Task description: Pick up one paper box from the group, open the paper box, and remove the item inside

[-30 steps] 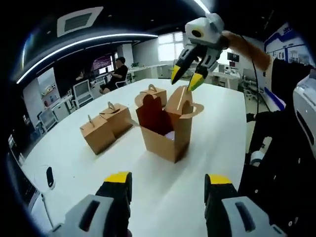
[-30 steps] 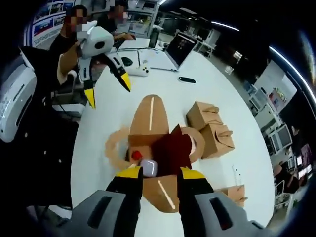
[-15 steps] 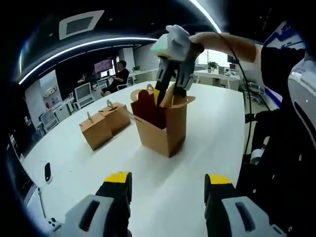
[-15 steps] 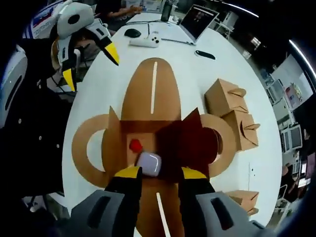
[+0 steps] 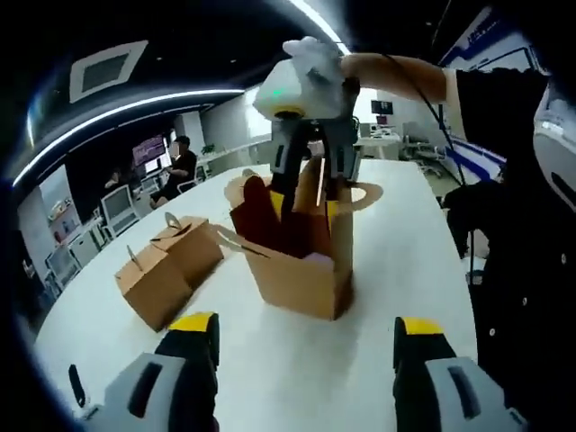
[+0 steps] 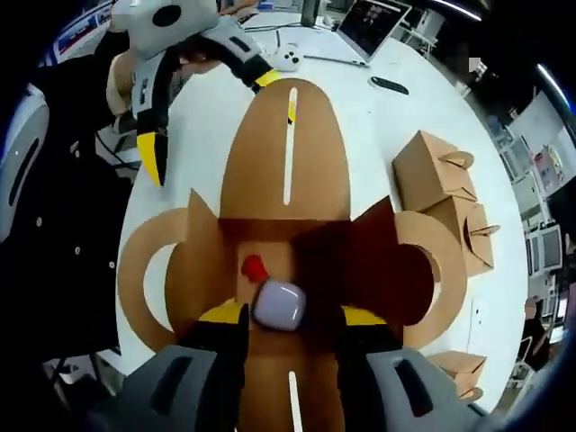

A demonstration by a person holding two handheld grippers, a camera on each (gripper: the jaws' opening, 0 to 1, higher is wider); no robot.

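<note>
Right gripper (image 6: 281,313) reaches down into the open paper box (image 6: 286,193), jaws parted with a small white rounded item (image 6: 277,303) between the yellow tips, contact unclear so cannot tell if it is gripped; a red bit (image 6: 253,266) lies just beyond the item on the box floor. Left gripper (image 6: 205,108) hovers past the box's far flap with jaws spread wide and empty, and closed boxes (image 6: 445,193) sit off to the right of the claw on the white table (image 6: 378,126).

Brown paper box (image 5: 301,270) upright, flaps spread open (dark red lining), small white item (image 6: 277,304) inside
</note>
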